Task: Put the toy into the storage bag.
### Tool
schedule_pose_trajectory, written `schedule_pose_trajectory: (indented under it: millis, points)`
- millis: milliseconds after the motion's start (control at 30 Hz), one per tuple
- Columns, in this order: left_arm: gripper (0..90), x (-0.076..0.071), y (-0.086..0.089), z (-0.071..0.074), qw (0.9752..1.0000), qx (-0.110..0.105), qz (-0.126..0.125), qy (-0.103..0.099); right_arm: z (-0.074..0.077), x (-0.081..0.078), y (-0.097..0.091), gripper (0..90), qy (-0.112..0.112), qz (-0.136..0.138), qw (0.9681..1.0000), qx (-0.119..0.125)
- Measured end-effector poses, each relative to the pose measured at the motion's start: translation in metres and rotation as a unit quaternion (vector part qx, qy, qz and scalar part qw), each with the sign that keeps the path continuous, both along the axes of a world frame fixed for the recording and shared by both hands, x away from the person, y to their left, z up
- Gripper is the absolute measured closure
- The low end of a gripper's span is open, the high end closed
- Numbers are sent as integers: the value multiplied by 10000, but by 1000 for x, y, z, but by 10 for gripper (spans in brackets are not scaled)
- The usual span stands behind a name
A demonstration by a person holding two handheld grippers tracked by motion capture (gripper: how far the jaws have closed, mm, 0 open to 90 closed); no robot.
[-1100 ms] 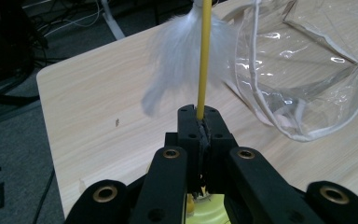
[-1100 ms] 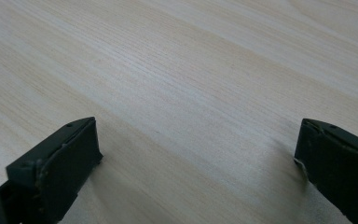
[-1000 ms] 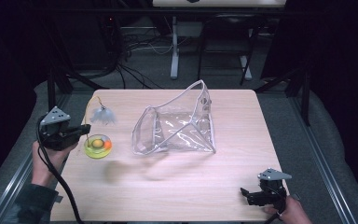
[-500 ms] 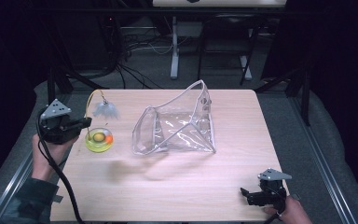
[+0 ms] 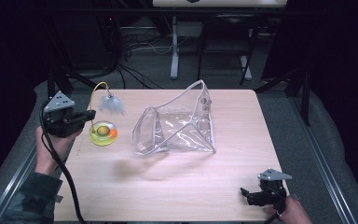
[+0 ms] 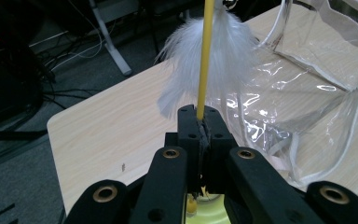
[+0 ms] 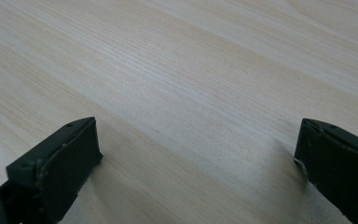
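Observation:
A toy with a round yellow base (image 5: 103, 134), a thin curved yellow wire (image 5: 94, 93) and a white feather (image 5: 111, 105) hangs above the table's left side. My left gripper (image 5: 89, 117) is shut on the wire (image 6: 204, 60), the feather (image 6: 205, 58) dangling just ahead of its jaws. A clear plastic pouch (image 5: 176, 123) with white trim stands open at the table's middle, and its wall (image 6: 317, 79) appears to the right in the left gripper view. My right gripper (image 5: 245, 195) rests low at the near right corner, open, with bare wood between its jaws (image 7: 196, 154).
The light wooden table (image 5: 177, 186) has dark floor and cables beyond its far edge. A black cable (image 5: 63, 172) trails from the left gripper down along the person's forearm. A white stand leg (image 5: 173, 46) rises behind the table.
My left gripper has lifted the feather toy off the table and carried it slightly up and toward the pouch. The right gripper has stayed put.

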State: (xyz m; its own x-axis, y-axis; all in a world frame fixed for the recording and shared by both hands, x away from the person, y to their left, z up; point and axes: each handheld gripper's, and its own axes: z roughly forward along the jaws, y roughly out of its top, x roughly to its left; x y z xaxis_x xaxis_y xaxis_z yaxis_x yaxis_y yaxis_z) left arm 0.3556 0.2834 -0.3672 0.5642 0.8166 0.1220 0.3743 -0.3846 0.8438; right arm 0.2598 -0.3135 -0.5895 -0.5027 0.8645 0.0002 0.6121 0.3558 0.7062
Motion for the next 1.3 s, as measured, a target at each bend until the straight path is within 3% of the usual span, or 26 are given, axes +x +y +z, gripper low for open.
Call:
schedule_pose_trajectory:
  millis: [767,1300]
  points:
    - [882,11,-30,25,9990,76,-369,-230,0,0,0,0,4,12,10000,-16]
    - [881,18,-64,41,9963,226,-780,-290,0,0,0,0,2,12,10000,-17]
